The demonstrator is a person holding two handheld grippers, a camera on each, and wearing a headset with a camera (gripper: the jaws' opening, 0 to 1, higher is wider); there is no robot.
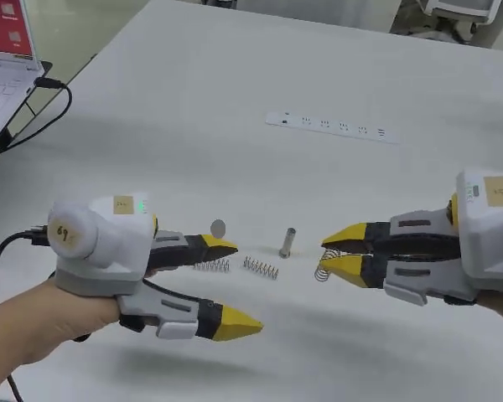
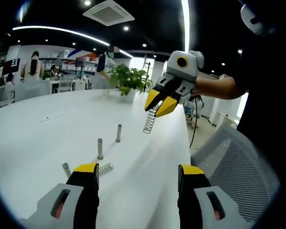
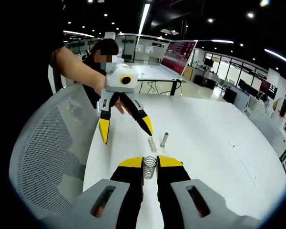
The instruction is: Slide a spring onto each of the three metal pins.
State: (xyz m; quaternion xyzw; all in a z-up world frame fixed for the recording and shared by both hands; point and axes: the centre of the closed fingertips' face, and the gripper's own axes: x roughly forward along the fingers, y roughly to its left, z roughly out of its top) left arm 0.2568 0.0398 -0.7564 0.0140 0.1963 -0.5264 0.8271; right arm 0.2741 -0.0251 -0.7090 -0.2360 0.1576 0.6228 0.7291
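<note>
My right gripper [image 1: 329, 254] is shut on a small spring [image 1: 322, 272], which hangs from its tips just above the white table [image 1: 235, 100]; the same spring [image 3: 150, 167] stands between the pads. A short metal pin [image 1: 287, 242] stands upright just left of it. Three pins [image 2: 118, 133] [image 2: 100, 149] [image 2: 66, 169] rise in a row on the table. Two loose springs [image 1: 211, 265] [image 1: 261, 268] lie between the grippers. My left gripper [image 1: 239, 285] is open and empty, beside those springs. A round metal head [image 1: 218, 228] peeks above its upper finger.
A white power strip [image 1: 331, 126] lies further back on the table. A laptop [image 1: 4, 50] and its black cable [image 1: 42, 117] sit at the far left. A grey mesh chair [image 3: 47, 143] stands by the near edge. A potted plant [image 2: 128, 81] is at the far end.
</note>
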